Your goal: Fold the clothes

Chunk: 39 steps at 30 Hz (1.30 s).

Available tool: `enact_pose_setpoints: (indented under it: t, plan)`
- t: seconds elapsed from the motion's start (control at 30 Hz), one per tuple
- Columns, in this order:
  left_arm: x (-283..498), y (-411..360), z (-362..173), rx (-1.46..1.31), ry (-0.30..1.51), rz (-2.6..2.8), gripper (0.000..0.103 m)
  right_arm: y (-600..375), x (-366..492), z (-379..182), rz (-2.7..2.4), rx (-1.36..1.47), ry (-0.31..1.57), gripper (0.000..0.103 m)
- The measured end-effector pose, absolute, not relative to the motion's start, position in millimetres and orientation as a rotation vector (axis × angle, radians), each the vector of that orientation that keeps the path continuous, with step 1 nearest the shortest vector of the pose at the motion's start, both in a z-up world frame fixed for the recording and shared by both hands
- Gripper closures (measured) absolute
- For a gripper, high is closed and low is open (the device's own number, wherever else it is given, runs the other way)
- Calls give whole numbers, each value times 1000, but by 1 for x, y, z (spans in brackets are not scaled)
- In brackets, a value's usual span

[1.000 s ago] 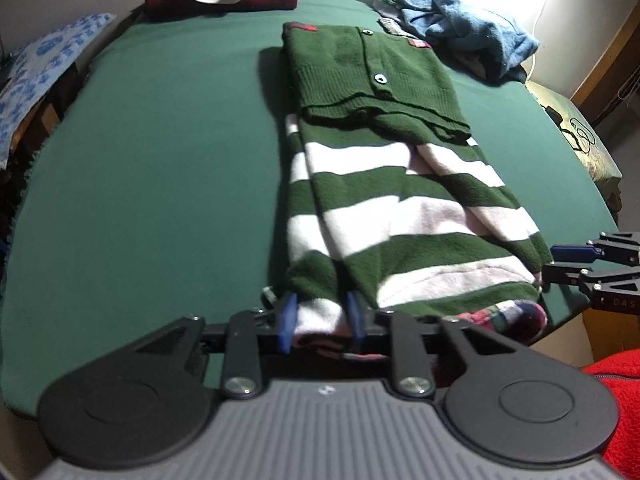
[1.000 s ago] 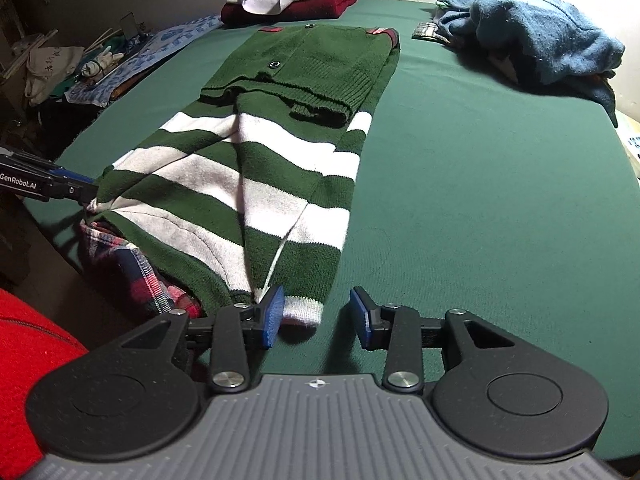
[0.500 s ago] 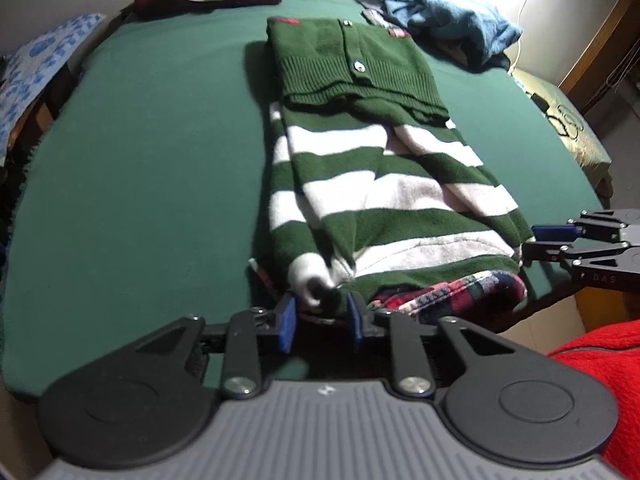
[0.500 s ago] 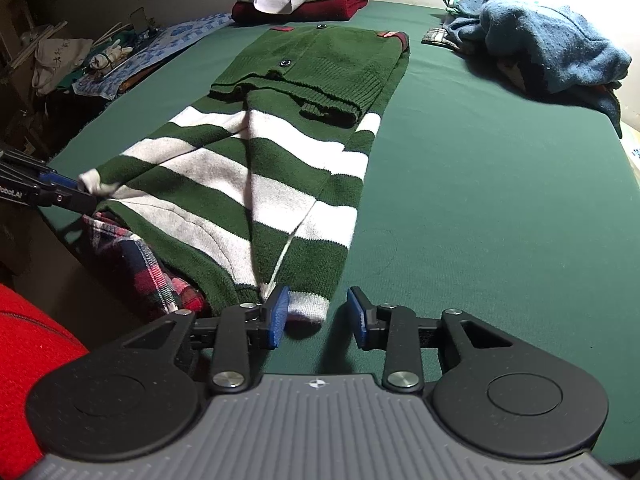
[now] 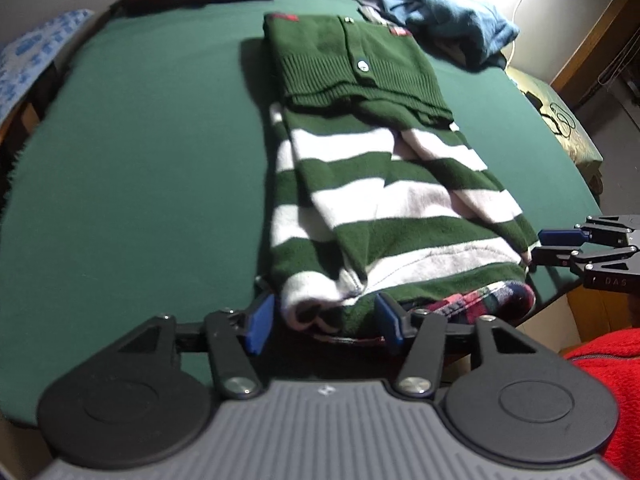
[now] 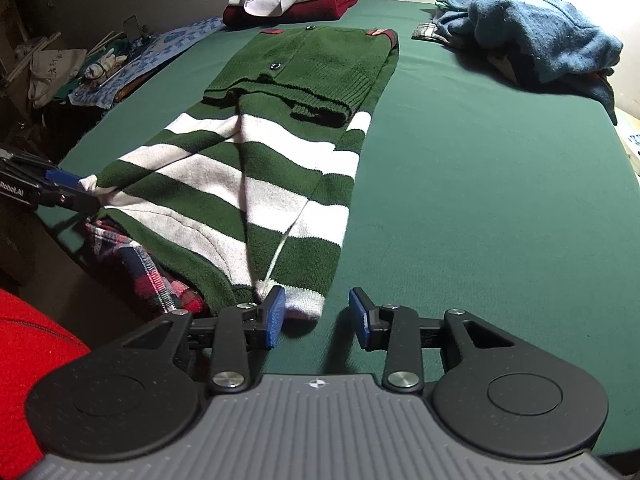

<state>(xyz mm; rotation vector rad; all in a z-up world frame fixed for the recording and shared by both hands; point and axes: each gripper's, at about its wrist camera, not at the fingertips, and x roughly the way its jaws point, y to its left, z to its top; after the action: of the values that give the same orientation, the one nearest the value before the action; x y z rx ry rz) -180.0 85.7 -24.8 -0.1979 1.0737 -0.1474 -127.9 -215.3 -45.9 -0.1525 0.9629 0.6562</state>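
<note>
A green and white striped sweater lies lengthwise on the green cover, its plain green top part folded down at the far end. Its rolled white hem rests between the pads of my left gripper, whose jaws are opening and not pressing on it. In the right wrist view, the sweater's near white corner lies just inside the left pad of my right gripper, which is open and not gripping. A plaid garment sticks out from under the sweater at the near edge.
A folded dark red and white pile sits at the far edge. A heap of blue clothes lies far right. Cluttered furniture stands along the left side. Red fabric of the person shows at the near corner.
My left gripper's jaws have spread apart and let go of the sweater's hem, which now lies loose between them. The right gripper has stayed where it was.
</note>
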Motion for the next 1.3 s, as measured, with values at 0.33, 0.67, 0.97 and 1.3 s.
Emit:
enact_pose_setpoints:
  t: [0.33,0.67,0.97,1.3]
  plan:
    - [-178,86,-26,-200,1081,-178,46,-210,-132,-47,671,-155,963,67]
    - [-176,107,-13,-306,1048,-202,34,-207,-131,-47,663,-155,980,67]
    - [-174,126,-16,-419,1064,-204,41,-203,-139,-48,659,-206,951,67]
    - [-175,133,-25,-513,1084,-223,41,-200,-146,-50,637,-223,920,66]
